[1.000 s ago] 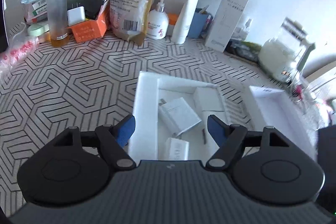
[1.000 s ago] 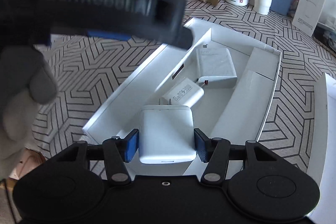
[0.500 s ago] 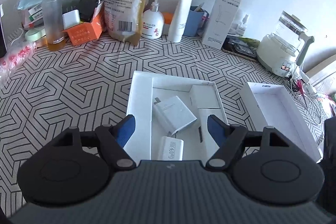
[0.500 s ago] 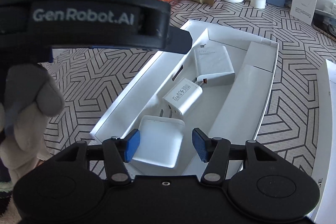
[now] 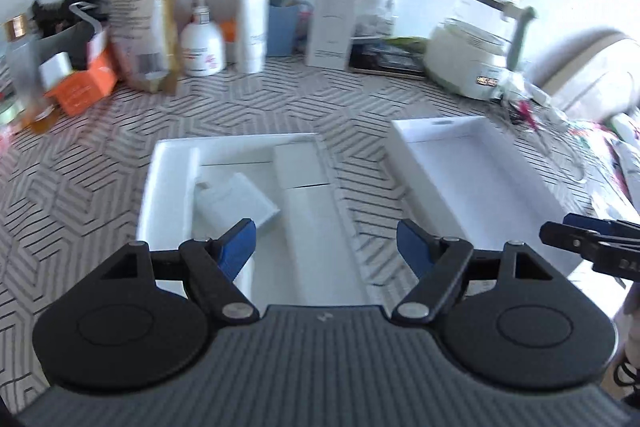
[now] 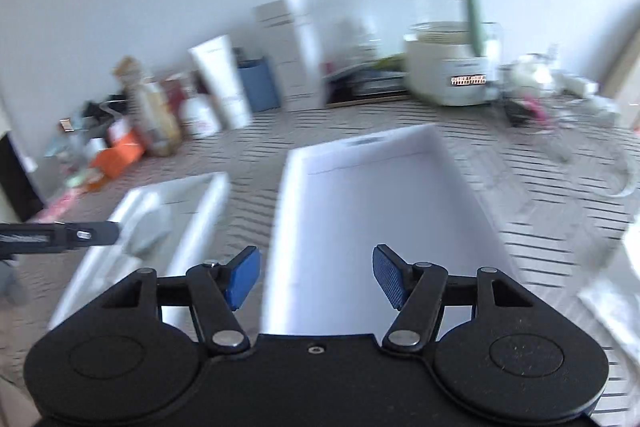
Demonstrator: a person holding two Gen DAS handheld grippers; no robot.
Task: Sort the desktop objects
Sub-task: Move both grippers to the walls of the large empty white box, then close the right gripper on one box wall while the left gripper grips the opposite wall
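A white charger (image 5: 236, 205) lies in the divided white box (image 5: 172, 163) on the patterned worktop (image 5: 80, 163); its empty lid (image 6: 360, 203) sits just beside. Both the left gripper (image 5: 326, 239) and right gripper (image 6: 316, 273) hover with jaws released, empty. Closing the box probably calls for gripping the lid's rim squarely. Motion blur hides finer details.

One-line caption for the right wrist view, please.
Open right gripper above the empty white box lid, kettle behind, heavy motion blur.

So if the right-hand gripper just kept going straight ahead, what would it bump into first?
Probably the shallow white rectangular box lid: the open right gripper points along its bare inside, toward its far wall. The frame is blurred, so depth is uncertain.
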